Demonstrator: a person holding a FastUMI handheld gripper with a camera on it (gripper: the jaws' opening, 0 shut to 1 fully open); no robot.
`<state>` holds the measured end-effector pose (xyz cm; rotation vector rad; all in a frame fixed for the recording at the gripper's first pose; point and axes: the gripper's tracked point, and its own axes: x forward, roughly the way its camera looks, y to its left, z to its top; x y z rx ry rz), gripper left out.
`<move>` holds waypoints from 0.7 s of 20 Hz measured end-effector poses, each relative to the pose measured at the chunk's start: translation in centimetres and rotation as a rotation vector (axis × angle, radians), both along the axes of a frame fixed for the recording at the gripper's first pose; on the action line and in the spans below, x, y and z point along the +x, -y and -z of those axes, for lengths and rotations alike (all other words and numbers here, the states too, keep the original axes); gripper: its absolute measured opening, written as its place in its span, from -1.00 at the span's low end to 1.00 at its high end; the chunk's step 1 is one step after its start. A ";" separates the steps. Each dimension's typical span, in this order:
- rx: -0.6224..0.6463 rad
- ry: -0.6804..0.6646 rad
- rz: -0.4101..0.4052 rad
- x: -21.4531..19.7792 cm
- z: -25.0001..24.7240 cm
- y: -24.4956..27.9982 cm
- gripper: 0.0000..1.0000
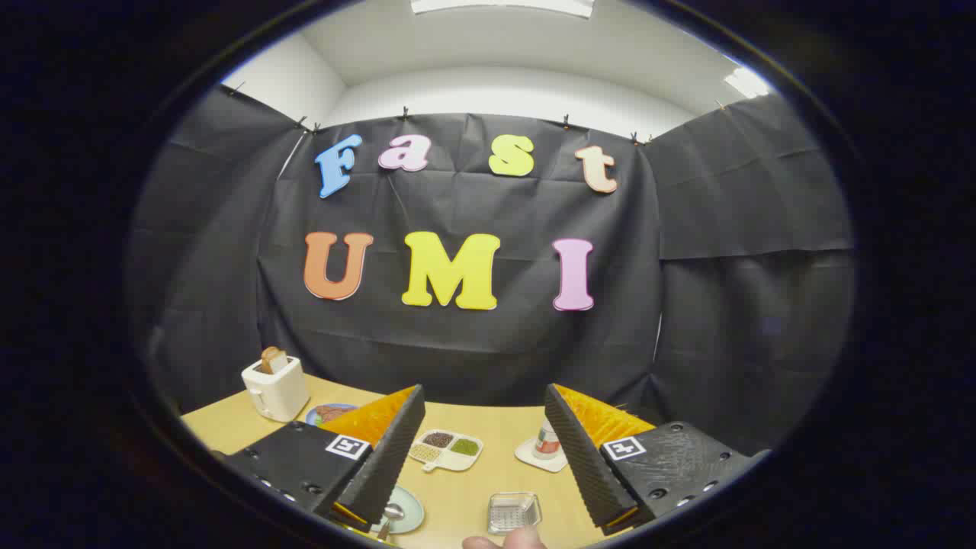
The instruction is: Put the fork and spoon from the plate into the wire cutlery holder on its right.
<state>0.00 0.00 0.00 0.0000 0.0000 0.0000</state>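
1. My left finger hides most of the round pale green plate [406, 509]; of the cutlery on it I can make out only a bit of a shiny metal spoon [392, 514], and I cannot make out a fork.
2. A fingertip of a hand [505, 541] is cut off at the near edge of the light wooden bench [473, 488].
3. The square wire cutlery holder [513, 512] is silvery and open-topped, with rounded corners.
4. My ridged fingers [483, 457] stand wide apart, holding nothing.
5. The holder lies between my fingers, nearer the right one; the plate sits at the left finger's tip.
6. Beyond are a divided white dish of grains [445, 448], a white toaster holding bread [275, 387] and a small can on a white coaster [546, 442].
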 end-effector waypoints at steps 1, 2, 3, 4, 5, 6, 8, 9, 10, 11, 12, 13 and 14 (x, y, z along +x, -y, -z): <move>0.002 -0.005 0.002 0.1 0.2 0.2 0.90; 0.007 -0.010 0.002 0.3 0.4 0.3 0.90; 0.009 -0.013 0.004 0.3 0.5 0.4 0.90; 0.010 -0.012 0.006 0.3 0.4 0.6 0.90; 0.011 -0.010 0.006 0.4 0.3 0.7 0.90; 0.010 -0.010 0.005 0.4 0.4 0.7 0.90; 0.012 -0.010 0.006 0.7 0.2 0.9 0.90; 0.018 -0.010 0.003 0.8 0.1 0.7 0.90; 0.027 -0.011 0.000 0.8 0.0 0.6 0.90; 0.037 -0.010 -0.003 0.7 -0.2 0.6 0.90; 0.042 -0.010 -0.008 0.8 -0.2 0.4 0.90; 0.041 -0.010 -0.012 0.7 -0.3 0.1 0.90; 0.035 -0.013 -0.018 0.8 -0.3 -0.2 0.90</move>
